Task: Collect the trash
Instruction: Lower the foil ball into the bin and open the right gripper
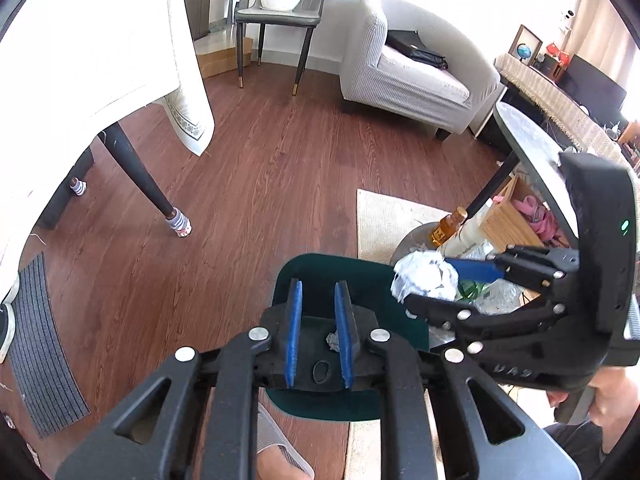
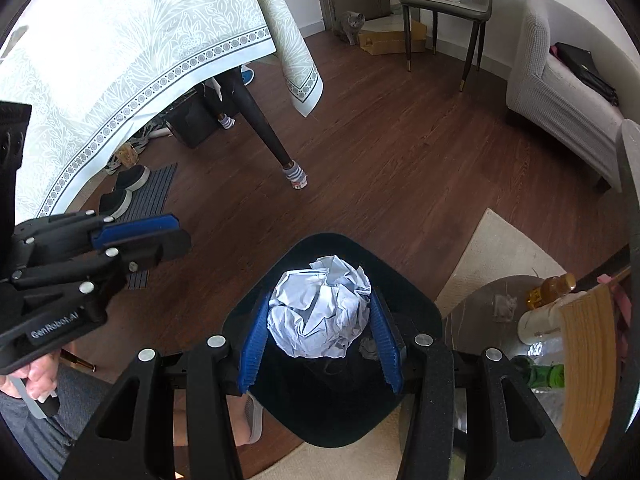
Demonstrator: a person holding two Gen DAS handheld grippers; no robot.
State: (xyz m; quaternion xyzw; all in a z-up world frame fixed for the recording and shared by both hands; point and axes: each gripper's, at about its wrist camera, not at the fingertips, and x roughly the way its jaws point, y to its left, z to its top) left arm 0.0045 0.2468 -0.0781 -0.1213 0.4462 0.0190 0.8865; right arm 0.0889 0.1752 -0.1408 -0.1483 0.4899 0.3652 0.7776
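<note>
The paper ball point(image 2: 320, 306) hides most of the inside of the dark bin point(image 2: 416, 312). A small grey scrap point(image 1: 333, 339) down there is too small to identify. The wooden box point(image 2: 588, 360) is cut off by the right edge.

The right gripper point(image 2: 320, 316) clamps a crumpled ball of white paper point(image 2: 320, 312) between its blue ribbed pads point(image 2: 253, 344), right over the dark green open-topped bin point(image 2: 416, 300) on the brown wood-plank floor point(image 2: 380, 152). Off to the left hangs the left gripper point(image 2: 168, 240), nothing between its fingers.
</note>
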